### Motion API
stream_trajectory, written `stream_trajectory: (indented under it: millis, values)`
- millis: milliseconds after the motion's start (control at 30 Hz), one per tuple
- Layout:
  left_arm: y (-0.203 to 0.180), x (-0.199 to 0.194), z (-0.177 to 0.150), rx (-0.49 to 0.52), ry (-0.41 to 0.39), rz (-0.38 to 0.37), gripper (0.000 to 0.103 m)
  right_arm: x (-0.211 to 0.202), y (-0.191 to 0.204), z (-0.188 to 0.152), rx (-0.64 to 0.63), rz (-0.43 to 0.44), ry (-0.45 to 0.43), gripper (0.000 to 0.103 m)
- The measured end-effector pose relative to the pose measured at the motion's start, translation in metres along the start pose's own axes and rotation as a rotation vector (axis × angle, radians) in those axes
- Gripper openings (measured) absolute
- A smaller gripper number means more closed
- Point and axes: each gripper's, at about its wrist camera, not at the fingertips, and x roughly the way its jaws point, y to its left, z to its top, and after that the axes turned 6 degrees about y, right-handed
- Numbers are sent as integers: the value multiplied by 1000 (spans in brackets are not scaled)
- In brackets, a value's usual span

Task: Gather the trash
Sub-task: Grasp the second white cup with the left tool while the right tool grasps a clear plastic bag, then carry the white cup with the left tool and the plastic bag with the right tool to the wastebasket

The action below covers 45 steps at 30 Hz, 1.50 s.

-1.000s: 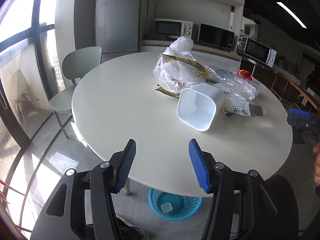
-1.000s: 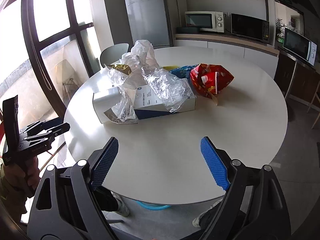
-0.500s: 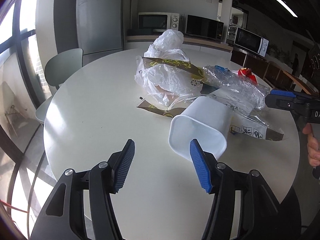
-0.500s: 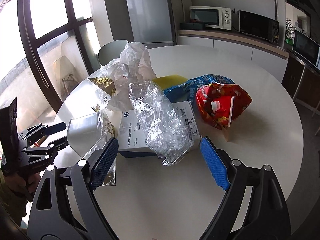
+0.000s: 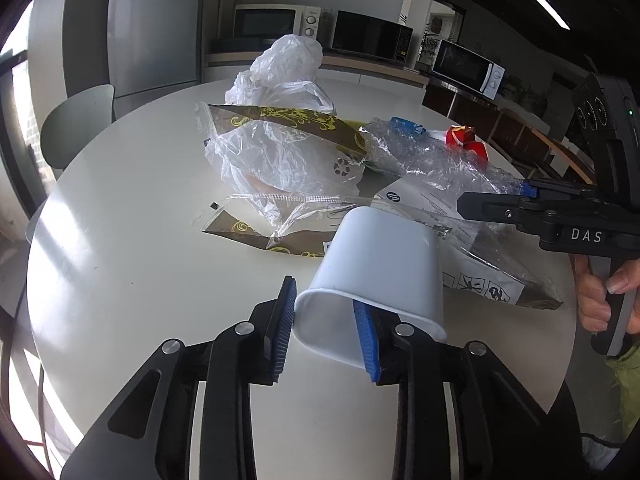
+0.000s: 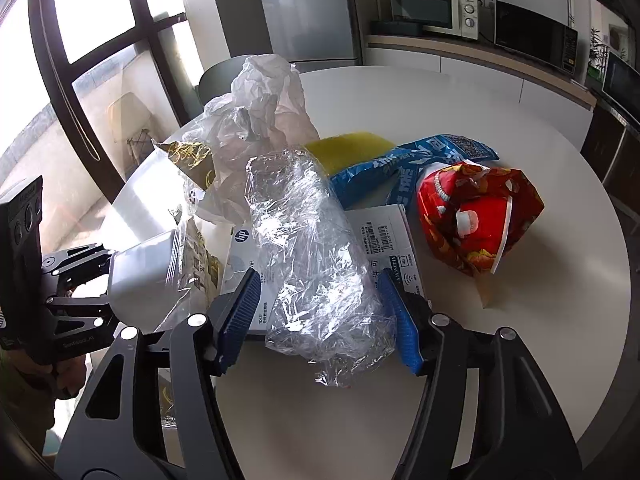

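Each black hand-held gripper (image 5: 326, 330) has ribbed blue pads (image 5: 365, 334) and silver screws.

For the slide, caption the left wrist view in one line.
Left gripper pinching the wall of a tipped white plastic cup beside crumpled wrappers on a round table.

White plastic cup (image 5: 384, 264) on its side among crumpled clear wrap (image 6: 312, 256), white box (image 6: 384, 236), red snack bag (image 6: 476, 220) — all on the table.

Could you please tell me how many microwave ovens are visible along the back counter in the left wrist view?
3: a white microwave at the left, a black microwave beside it, another white microwave further right. More may be hidden.
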Motion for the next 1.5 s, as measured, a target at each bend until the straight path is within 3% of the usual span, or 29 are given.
stream_trajectory:
  millis: [67, 300, 900, 1300, 1400, 1500]
  values:
    - [-2, -1, 0, -6, -1, -7, 10, -1, 1, 0, 5, 9, 0, 42]
    - [-8, -19, -1, -43, -51, 16, 2, -12, 2, -6, 7, -12, -32, 33]
    - [-23, -49, -7, -118, -108, 64, 2, -63, -3, -27, 25, -35, -139, 29]
    - [-16, -61, -43, -201, -94, 71, 2, -96, 5, -75, -2, -48, -164, 28]
    - [-16, -70, -52, -226, -81, 24, 2, -106, 9, -90, -7, -47, -172, 28]
    - [-21, -78, -64, -217, -64, 58, 2, -117, 14, -104, -15, -28, -177, 28]
